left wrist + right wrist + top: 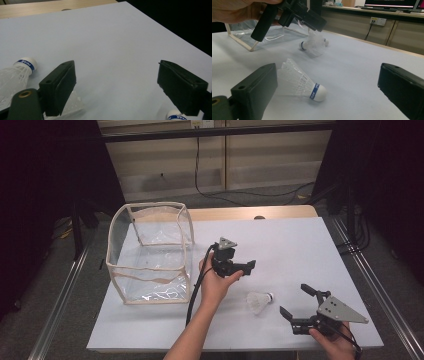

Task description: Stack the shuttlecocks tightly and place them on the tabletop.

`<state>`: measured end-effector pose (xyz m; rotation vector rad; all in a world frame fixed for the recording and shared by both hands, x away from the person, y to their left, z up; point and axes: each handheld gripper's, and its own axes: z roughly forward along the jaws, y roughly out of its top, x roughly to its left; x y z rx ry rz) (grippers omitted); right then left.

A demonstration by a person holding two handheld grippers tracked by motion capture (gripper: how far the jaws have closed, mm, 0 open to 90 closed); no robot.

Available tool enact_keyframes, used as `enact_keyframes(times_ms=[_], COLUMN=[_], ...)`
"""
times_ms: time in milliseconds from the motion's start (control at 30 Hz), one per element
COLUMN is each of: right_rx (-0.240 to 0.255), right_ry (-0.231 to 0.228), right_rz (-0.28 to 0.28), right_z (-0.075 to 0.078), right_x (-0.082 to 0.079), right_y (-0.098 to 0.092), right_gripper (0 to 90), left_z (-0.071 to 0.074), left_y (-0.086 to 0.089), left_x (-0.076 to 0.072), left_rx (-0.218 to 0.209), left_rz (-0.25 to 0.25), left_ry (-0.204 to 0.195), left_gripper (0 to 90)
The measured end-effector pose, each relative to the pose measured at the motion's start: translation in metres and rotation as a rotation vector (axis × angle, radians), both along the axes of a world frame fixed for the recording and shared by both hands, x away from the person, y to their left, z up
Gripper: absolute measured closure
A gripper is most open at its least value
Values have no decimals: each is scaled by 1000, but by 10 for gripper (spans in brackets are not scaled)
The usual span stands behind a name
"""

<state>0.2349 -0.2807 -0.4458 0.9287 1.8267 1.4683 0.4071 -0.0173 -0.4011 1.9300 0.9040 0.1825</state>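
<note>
We've got a white shuttlecock (260,302) lower right of centre in the high view, with a white cork tip and a blue band with white lettering round it. Both grippers, left gripper (239,268) and right gripper (299,301), are black, each topped with a grey plate. The box (150,252) at centre left is clear plastic with beige edging. The table (280,245) top is pale grey-white, with a light wood strip along its far edge.

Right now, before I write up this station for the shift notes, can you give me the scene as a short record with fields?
Left gripper: open, nothing between jaws, held above the table
Right gripper: open, aimed at shuttlecock
Shuttlecock: lying on its side, untouched, just ahead of the right gripper's jaws
Clear bag: top open, table's left, looks empty
</note>
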Motion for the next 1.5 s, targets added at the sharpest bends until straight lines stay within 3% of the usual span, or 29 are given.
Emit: enact_keyframes(times_ms=[67,200,400,767,867,1033,1500], right_rx=[-3,2,0,-2,-6,-6,-3], right_ry=[-2,-1,-2,0,-1,3,7], right_rz=[-2,-2,0,-7,-5,-12,-9], right_z=[0,0,0,1,0,0,1], right_x=[0,0,0,0,0,1,1], right_y=[0,0,0,-1,-1,-2,0], right_gripper=[20,20,20,20,20,20,21], left_z=[0,-2,-3,-1,-1,-1,-5], left_y=[0,1,7,18,19,23,40], left_x=[-2,-6,-14,-32,-36,-42,-65], left_rx=[7,-18,-27,-83,-72,-82,-131], left_rz=[-16,-43,-105,-179,-212,-219,-301], left_ry=[2,7,-18,-53,-70,-80,-118], left_gripper=[112,95,36,35,35,37,35])
